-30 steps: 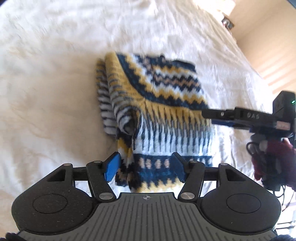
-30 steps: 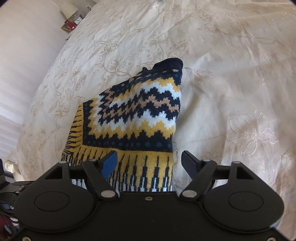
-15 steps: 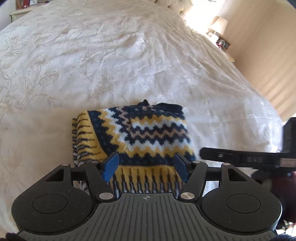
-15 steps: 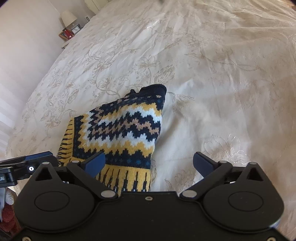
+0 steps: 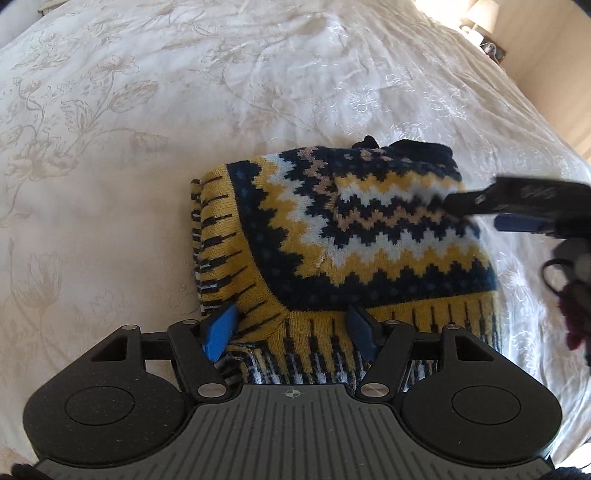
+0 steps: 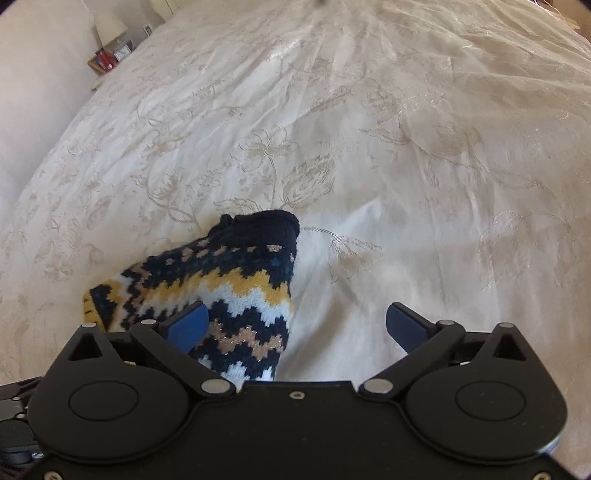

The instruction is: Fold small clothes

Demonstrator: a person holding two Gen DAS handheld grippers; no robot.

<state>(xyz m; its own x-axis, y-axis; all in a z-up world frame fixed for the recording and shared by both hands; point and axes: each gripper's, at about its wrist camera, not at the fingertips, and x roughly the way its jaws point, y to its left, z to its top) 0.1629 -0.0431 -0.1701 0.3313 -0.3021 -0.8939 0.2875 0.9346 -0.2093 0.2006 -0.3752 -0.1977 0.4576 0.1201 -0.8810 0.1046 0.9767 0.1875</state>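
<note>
Cream bedding with a pale embroidered flower pattern fills both views, a bedspread (image 6: 406, 155) running back to a nightstand with a lamp (image 6: 109, 26) at about eleven o'clock in the right view. Starting from the left tool (image 5: 291, 332): its jaws stand partly apart over the near yellow-striped edge of the knitted sweater (image 5: 351, 236), the cloth lying between and under the pads with no clear pinch on it, so it reads as released. The right tool (image 6: 295, 326) is spread wide and empty; a second ago it was narrower and sat over the sweater's hem, and now it has swung out toward three o'clock, with only its left pad overlapping the garment's edge. In the left view it shows blurred at two o'clock beside the sweater. The sweater itself lies as a compact rectangle on the bed, sleeve tucked, dark collar at twelve o'clock. Since a second ago both cameras have drawn back, which suggests the fold is laid down and this garment is near finished.
</note>
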